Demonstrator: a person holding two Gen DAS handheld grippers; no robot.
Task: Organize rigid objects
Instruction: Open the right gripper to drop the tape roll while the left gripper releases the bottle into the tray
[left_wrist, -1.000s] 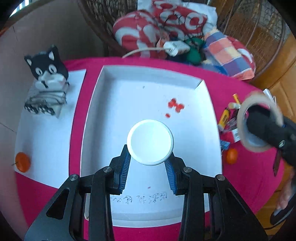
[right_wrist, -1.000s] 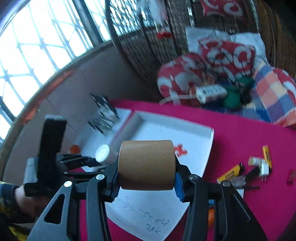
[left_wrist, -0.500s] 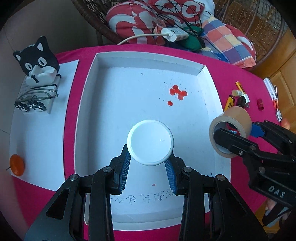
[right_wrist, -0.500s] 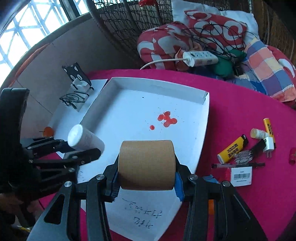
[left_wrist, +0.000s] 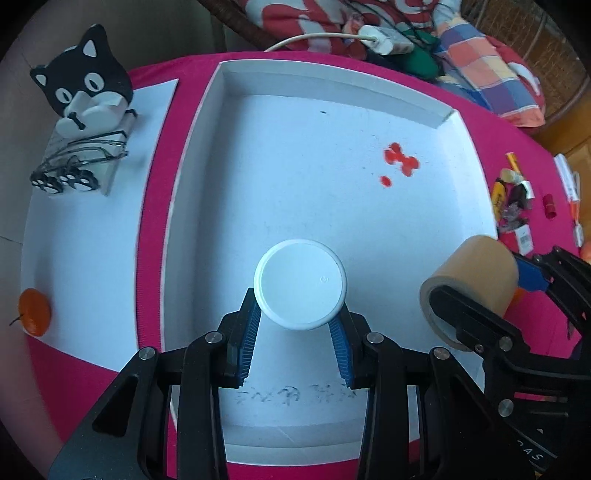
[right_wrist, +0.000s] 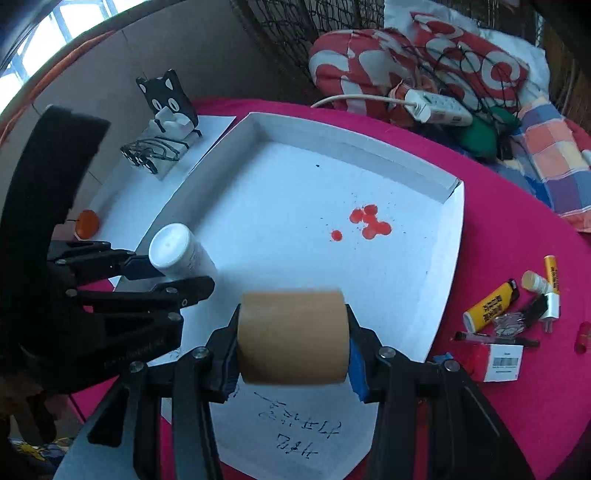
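We hold the white bottle in our left hand-held gripper over the white tray; at three o'clock, our right hand-held gripper clamps the tape roll above the tray's edge on the pink worktop.

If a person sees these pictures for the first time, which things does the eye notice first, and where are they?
First come the two held things above the white tray: the left tongs grip a white bottle, and the right tongs grip a brown tape roll beside it. Next are the red spots on the tray floor and the black cat-shaped holder past the tray's left edge.
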